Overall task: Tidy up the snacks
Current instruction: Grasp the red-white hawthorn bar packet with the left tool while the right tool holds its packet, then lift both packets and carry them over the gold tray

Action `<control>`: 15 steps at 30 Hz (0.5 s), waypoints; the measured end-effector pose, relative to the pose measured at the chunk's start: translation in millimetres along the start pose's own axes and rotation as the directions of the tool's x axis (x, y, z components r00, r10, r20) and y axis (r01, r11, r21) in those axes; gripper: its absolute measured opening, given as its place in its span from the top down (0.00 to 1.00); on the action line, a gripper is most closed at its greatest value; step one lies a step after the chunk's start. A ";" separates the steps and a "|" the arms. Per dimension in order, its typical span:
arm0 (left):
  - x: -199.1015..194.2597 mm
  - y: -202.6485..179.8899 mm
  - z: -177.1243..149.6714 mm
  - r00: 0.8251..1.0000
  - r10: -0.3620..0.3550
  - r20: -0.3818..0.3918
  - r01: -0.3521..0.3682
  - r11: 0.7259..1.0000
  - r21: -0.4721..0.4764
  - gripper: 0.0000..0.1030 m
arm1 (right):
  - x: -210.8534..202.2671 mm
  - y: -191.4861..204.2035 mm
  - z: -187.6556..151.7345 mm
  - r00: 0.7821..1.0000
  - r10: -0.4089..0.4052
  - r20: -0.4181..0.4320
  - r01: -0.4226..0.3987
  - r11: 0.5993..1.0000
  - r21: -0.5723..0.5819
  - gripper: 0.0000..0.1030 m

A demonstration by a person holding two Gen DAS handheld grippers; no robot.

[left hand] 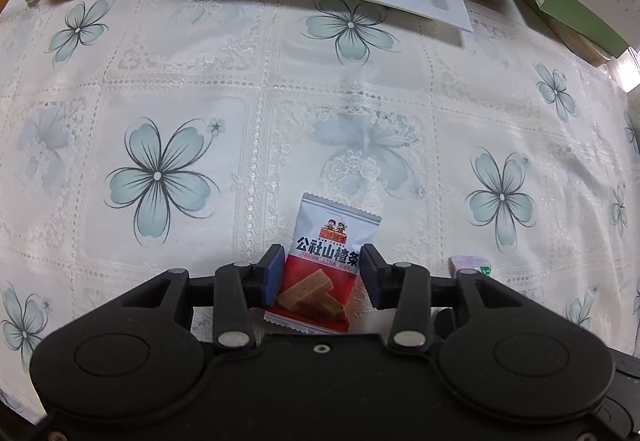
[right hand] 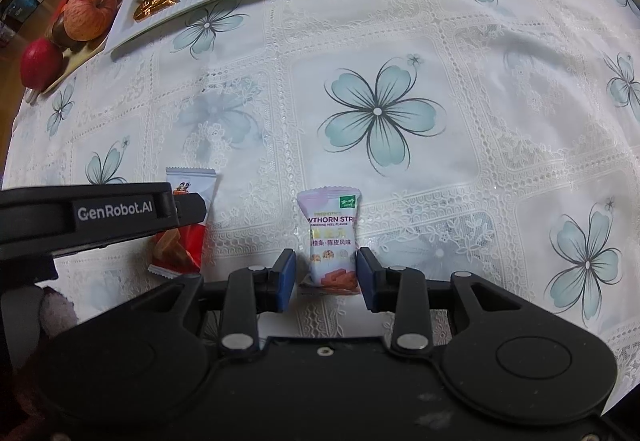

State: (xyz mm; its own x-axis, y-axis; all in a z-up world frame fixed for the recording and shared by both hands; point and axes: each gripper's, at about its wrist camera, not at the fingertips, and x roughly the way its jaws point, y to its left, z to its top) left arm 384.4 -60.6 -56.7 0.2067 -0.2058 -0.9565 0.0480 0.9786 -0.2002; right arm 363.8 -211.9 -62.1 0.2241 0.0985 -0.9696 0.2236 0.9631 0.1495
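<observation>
Straddling red packet [left hand: 320, 265], left tool [left hand: 322, 273] spread; right tool [right hand: 326, 273] spread around lilac packet [right hand: 331, 241] (contact unclear).

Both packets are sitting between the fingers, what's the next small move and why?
Probably close both: the red hawthorn packet lies between the left hand-held gripper's open fingers, the purple hawthorn packet between the right hand-held gripper's, neither visibly squeezed yet.

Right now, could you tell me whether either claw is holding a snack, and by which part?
Neither yet. The left claw straddles the red packet's middle, the right claw the purple packet's lower half, both open.
</observation>
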 end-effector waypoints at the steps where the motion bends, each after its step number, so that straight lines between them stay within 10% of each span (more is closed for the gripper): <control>1: 0.4 0.6 0.2 1.000 -0.003 -0.002 0.003 1.000 -0.004 0.50 | -0.1 0.0 0.0 1.000 0.001 0.000 -0.001 1.000 0.001 0.64; 15: 0.8 -5.6 -0.4 1.000 0.009 -0.002 -0.009 1.000 0.016 0.55 | -0.3 -2.9 1.0 1.000 -0.004 0.000 0.004 1.000 0.008 0.78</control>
State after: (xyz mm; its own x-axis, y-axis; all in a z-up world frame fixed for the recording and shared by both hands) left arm 383.9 -66.2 -56.4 0.2054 -0.1965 -0.9587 0.0619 0.9803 -0.1877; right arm 364.0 -215.0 -62.0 0.2234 0.0949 -0.9701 0.2323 0.9614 0.1475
